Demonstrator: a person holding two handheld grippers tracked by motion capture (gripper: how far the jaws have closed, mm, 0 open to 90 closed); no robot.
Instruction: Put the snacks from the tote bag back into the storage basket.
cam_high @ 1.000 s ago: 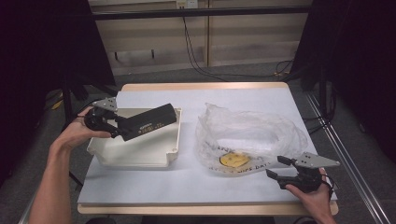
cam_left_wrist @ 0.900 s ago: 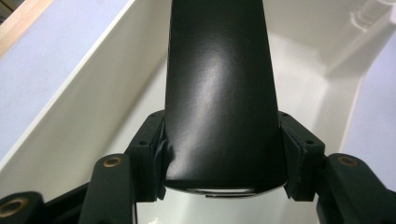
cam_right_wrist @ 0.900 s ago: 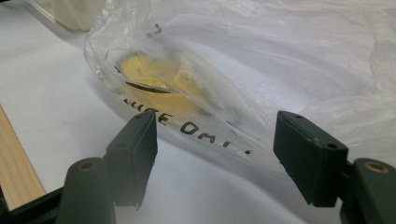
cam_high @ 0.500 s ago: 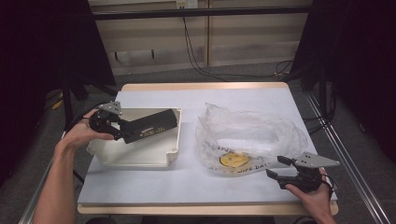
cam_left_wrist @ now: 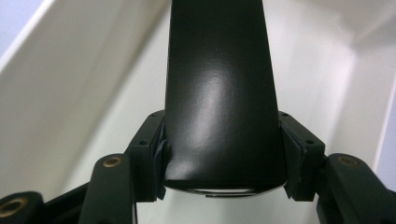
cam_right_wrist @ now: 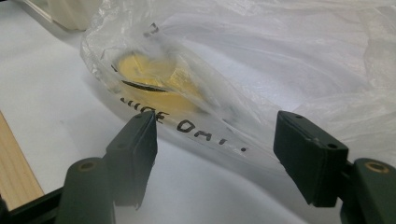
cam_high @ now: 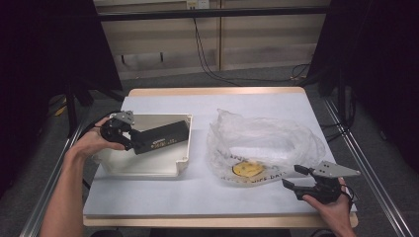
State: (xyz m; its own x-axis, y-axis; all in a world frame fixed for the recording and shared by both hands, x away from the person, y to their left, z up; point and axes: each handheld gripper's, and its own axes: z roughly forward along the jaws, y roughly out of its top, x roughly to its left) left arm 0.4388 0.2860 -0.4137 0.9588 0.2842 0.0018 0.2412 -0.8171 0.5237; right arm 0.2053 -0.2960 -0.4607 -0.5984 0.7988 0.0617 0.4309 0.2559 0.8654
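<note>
Left gripper point(cam_high: 129, 140) is clamped on 1 end of a long black box point(cam_high: 163, 138); in the left gripper view both fingers point(cam_left_wrist: 149, 163) press its sides. The box is held level over the white bin point(cam_high: 183, 165) on the left half of the table point(cam_high: 197, 192), its far end reaching toward the bin's right wall. Right gripper point(cam_high: 292, 178) sits at the table's near right corner, fingers point(cam_right_wrist: 135, 154) spread apart and gripping nothing, aimed at the edge of a crumpled clear plastic bag point(cam_high: 267, 143) just ahead of them. The bag has a yellow round print point(cam_right_wrist: 154, 84) and black lettering point(cam_right_wrist: 191, 128) and lies flat on the table, right of the bin.
</note>
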